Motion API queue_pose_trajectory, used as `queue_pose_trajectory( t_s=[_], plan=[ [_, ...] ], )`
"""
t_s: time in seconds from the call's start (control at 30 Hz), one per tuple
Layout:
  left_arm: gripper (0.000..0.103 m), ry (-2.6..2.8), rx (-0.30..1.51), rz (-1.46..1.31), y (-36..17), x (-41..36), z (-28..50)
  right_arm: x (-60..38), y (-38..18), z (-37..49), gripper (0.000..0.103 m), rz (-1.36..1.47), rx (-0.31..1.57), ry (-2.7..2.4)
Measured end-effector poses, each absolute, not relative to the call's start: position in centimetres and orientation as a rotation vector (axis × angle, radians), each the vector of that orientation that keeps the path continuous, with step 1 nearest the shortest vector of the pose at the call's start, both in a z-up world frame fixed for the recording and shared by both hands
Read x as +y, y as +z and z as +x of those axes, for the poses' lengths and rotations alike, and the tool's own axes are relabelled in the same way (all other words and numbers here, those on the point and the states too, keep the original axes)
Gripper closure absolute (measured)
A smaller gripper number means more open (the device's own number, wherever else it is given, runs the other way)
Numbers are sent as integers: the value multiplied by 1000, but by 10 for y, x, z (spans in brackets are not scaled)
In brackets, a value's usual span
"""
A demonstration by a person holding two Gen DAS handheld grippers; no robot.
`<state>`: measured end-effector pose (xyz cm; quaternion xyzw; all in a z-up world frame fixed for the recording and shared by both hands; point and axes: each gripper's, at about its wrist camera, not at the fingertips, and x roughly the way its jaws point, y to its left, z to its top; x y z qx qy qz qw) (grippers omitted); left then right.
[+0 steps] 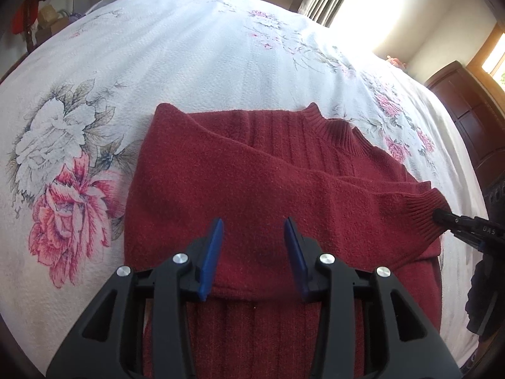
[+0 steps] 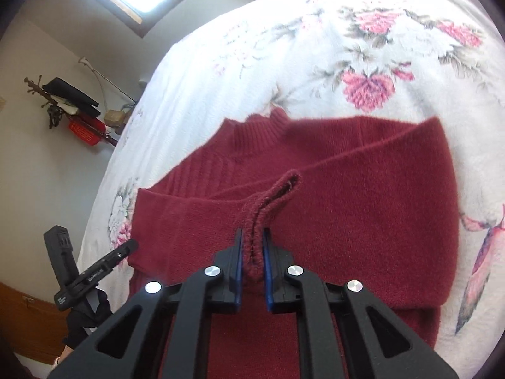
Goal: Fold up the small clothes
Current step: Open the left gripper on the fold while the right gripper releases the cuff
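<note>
Two handheld grippers work over a dark red sweater (image 1: 252,183) spread on a bed. Nearest the lens, the left gripper (image 1: 254,230) hovers above the knit with its blue jaws released and wide apart, nothing between them. The right gripper (image 2: 252,246) is clenched on the ribbed cuff (image 2: 268,202) of one sleeve, the cuff pinched between its blue pads. That sleeve (image 1: 284,158) lies drawn diagonally across the chest, over vertical ribbing. Beyond it, the ribbed collar (image 1: 334,129) points away, toward the far side of the bed. Farther out stretches the white bedspread (image 1: 176,50) printed with pink and grey flowers, beneath a bright window (image 1: 372,6).
</note>
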<state>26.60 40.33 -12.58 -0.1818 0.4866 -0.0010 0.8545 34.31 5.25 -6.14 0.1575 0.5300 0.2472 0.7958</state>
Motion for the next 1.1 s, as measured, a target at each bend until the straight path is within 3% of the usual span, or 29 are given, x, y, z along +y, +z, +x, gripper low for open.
queue_pose_trajectory(
  t_s=[0.17, 0.47, 0.57, 0.73, 0.9, 1.1],
  plan=[
    [63, 22, 1066, -342, -145, 391, 275, 41, -55, 340, 93, 279, 1102, 464],
    [62, 26, 1094, -301, -168, 392, 274, 18, -142, 333, 92, 266, 1257, 344],
    [63, 30, 1104, -275, -163, 390, 275, 17, -138, 333, 91, 269, 1253, 337],
    [63, -26, 1039, -320, -134, 378, 262, 23, -88, 314, 77, 207, 1125, 349],
    [62, -64, 1068, -288, -136, 354, 260, 44, -79, 303, 77, 152, 1140, 417],
    [62, -42, 1108, -275, -159, 355, 258, 45, -114, 306, 79, 140, 1225, 379]
  ],
)
